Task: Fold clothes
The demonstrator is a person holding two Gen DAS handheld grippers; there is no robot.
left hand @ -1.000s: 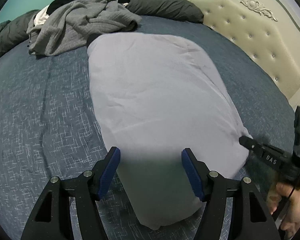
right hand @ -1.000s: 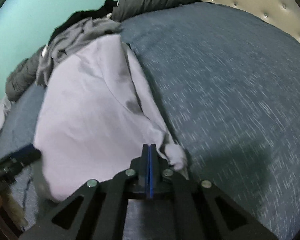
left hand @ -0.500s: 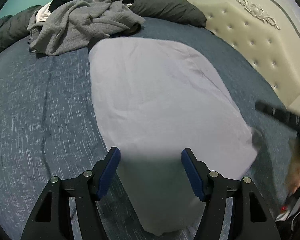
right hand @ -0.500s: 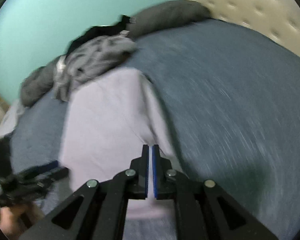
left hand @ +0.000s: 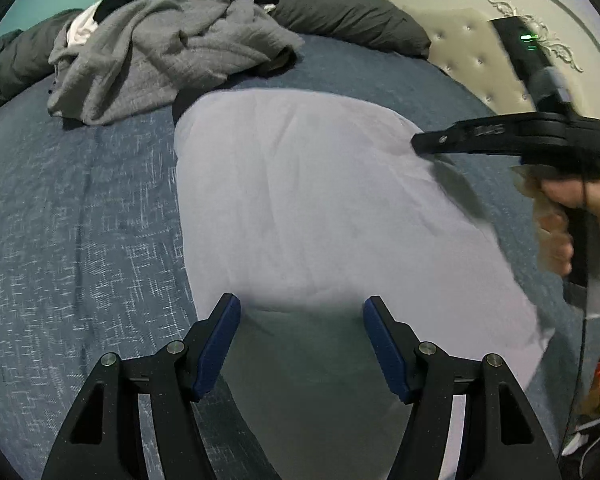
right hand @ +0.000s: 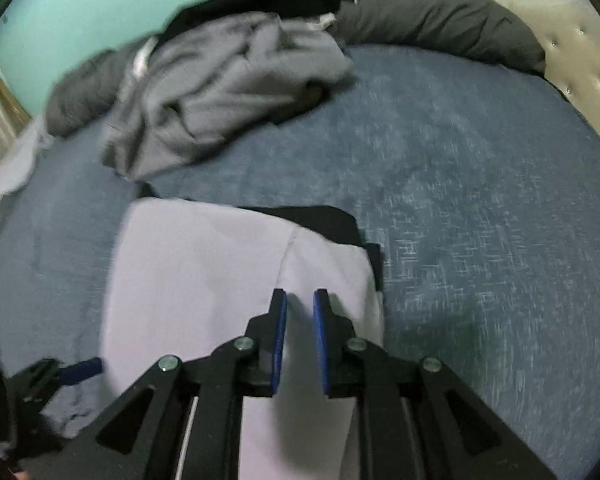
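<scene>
On bed (left hand: 80, 200) — folded lilac garment (left hand: 320, 220).

1. Left gripper (left hand: 300, 344): black skeletal arms showing triangular cut-outs and silver screw heads; blue pads (left hand: 382, 350) lining the inner finger faces.
2. Right gripper (right hand: 300, 340): matching black frame, silver screws, blue pads.
3. Right unit, from the left wrist view: black body carrying pale lettering, too blurred for reading; green light glowing on its far block; thin black cable (left hand: 580, 368) trailing near the hand (left hand: 568, 224).
</scene>
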